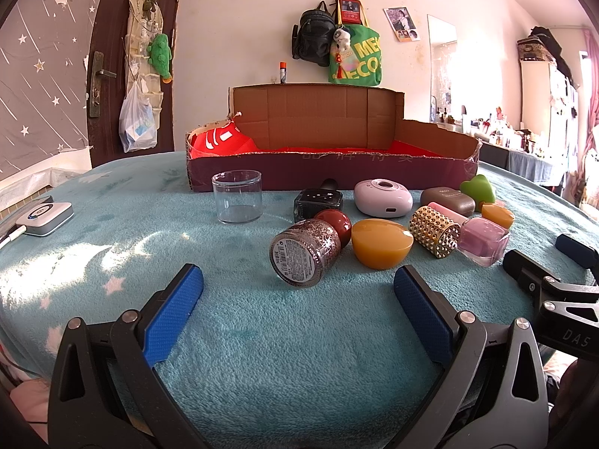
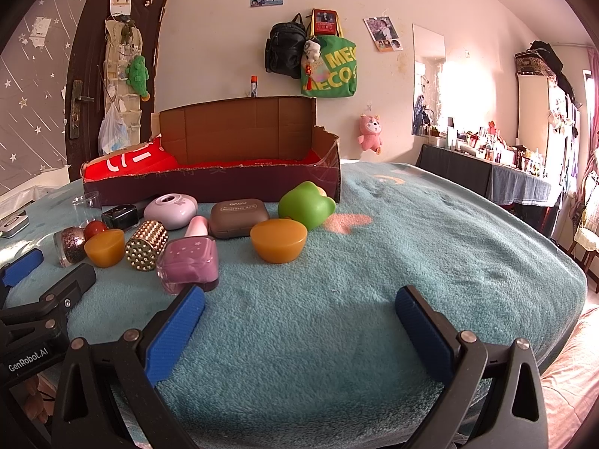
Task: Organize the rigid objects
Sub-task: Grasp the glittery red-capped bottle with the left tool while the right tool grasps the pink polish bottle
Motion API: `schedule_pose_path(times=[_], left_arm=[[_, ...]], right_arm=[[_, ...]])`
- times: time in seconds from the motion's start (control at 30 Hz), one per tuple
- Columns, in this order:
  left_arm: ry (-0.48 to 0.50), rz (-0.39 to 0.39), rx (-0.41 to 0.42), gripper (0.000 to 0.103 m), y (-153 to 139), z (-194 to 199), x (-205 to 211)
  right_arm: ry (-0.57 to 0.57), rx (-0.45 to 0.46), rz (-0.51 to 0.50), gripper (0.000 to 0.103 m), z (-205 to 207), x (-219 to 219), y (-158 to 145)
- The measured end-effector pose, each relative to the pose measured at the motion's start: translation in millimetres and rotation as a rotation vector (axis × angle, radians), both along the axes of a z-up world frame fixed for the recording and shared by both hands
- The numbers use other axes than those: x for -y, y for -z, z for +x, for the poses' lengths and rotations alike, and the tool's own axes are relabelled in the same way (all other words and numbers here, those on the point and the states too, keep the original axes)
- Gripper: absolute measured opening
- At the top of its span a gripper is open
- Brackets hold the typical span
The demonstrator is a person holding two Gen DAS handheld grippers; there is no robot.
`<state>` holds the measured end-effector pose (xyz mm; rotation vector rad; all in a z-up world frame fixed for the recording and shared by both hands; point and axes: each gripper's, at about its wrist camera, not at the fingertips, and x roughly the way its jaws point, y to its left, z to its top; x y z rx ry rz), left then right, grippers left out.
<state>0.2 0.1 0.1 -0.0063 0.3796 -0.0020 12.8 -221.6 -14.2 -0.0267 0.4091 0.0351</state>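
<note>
Sideways, the glitter bottle (image 1: 304, 254) points its base toward the left claw (image 1: 297, 288).

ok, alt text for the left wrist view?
The open left gripper hovers over a teal blanket, empty, facing a tipped glitter bottle and a cluster of small items. Behind them stands an open cardboard box, a clear cup to its left.

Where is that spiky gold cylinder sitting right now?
The gold cylinder lies on its side on the blanket, between the orange bowl and the pink bottle; in the right wrist view it is at left.
</note>
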Motion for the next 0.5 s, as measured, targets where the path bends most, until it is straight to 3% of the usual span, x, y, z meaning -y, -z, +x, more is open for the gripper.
schedule_pose_path(times=[0.5], left_arm=[[0.039,-0.020,-0.078,0.103,-15,17,-12]], right_arm=[[-0.026,-0.050,0.059,0.103,10,2,-9]])
